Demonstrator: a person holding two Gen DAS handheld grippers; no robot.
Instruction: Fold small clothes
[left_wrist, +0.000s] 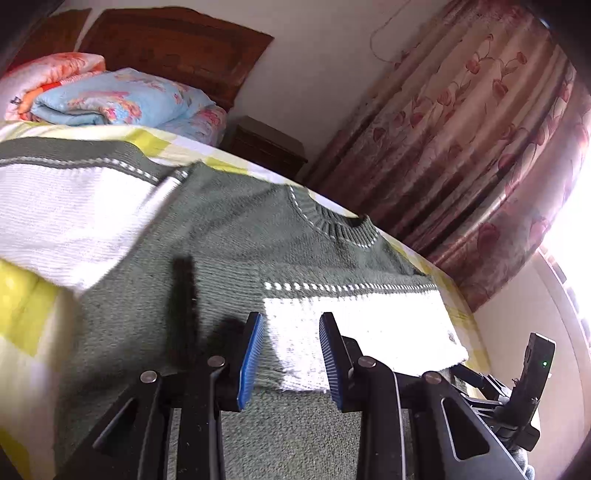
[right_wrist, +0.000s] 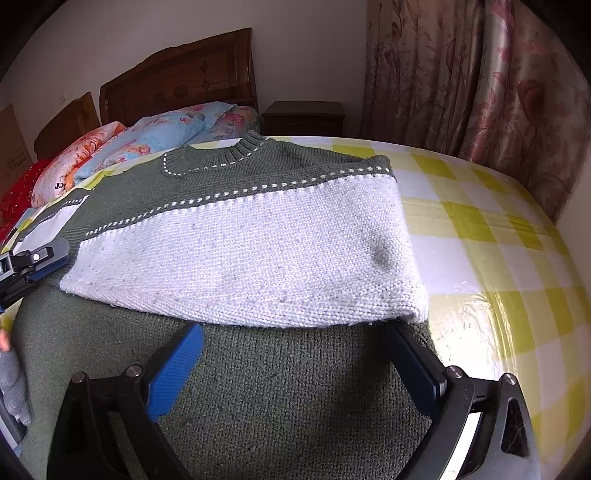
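A green and white knitted sweater (right_wrist: 236, 243) is lying on the checked bedsheet (right_wrist: 480, 229), its folded-over sleeve stretching left to right just beyond the right gripper (right_wrist: 295, 365), which is gaping wide and empty; the left gripper (left_wrist: 291, 354) is hovering partly open.

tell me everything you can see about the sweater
The sweater is a chunky knit, grey-green with white sleeves, dashed white trim and a ribbed round collar. It lies flat on the yellow-checked bed, collar toward the headboard. One sleeve is folded across the chest and shows a dark smudge; the other sleeve lies out to the side. Both the left gripper and right gripper are open above it, holding nothing.
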